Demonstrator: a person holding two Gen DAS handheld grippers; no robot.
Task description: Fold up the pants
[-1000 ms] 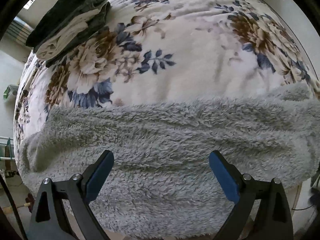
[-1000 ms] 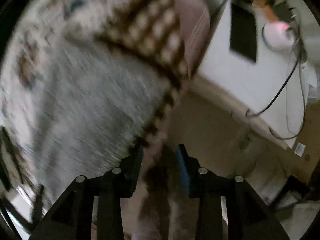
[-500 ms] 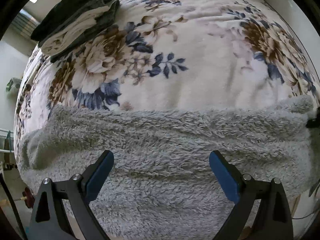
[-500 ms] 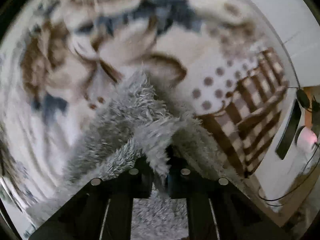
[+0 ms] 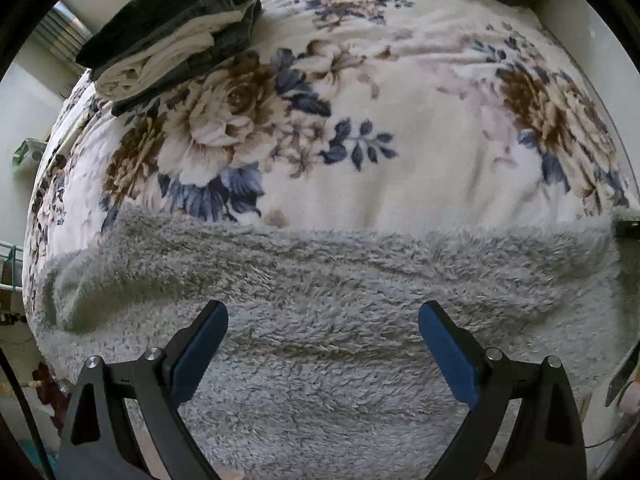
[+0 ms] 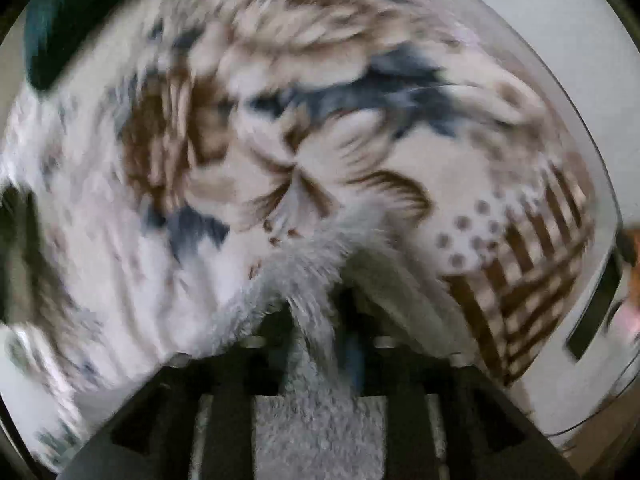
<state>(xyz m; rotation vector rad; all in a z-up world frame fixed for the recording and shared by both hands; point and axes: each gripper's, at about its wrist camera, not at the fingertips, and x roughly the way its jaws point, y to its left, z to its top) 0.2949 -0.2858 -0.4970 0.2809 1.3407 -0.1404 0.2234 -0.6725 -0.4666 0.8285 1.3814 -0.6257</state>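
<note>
Pants: the grey fleece pants (image 5: 320, 292) lay spread across the near edge of the bed (image 5: 420, 152), over its floral blanket.
Left gripper: the left gripper (image 5: 322, 344) hovered above the pants, jaws released and wide apart, holding nothing.
Right gripper: the right gripper (image 6: 320, 320) had its jaws clenched on a tuft of pants at the right end; that view was blurred.
Risk: the thin pinch of slippery fleece could slide out under a pull, dropping the fold.
Risk: with the left end unheld, the pants might drag or bunch rather than fold.
Far left: a stack of folded clothes (image 5: 172, 28), well apart.
</note>
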